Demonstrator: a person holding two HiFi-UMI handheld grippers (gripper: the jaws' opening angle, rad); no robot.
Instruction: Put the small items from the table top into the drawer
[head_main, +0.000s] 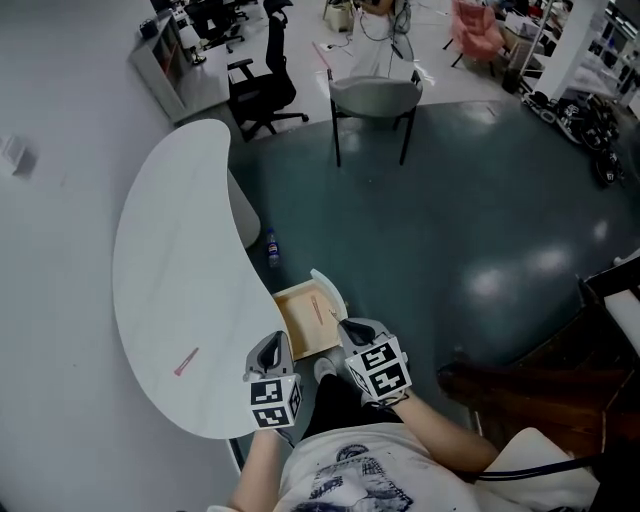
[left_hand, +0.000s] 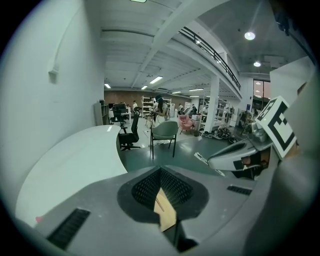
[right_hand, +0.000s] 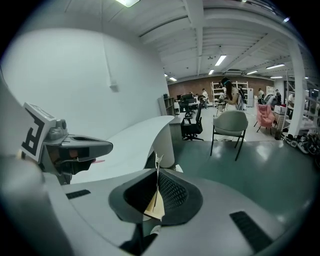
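Left gripper: jaws together, empty, over near edge of white curved table. Right gripper: jaws together, empty, beside open wooden drawer. Small pink item on table, left of left gripper, apart from it. Thin pink stick inside drawer

Too small to identify: pink item near the table's front edge. Partly covered by right gripper: drawer's near corner.

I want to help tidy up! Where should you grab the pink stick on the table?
Grip the pink stick across its thin middle, coming straight down from above. It lies flat on the table, long and narrow, with nothing close beside it, so jaws probably fit on either side.
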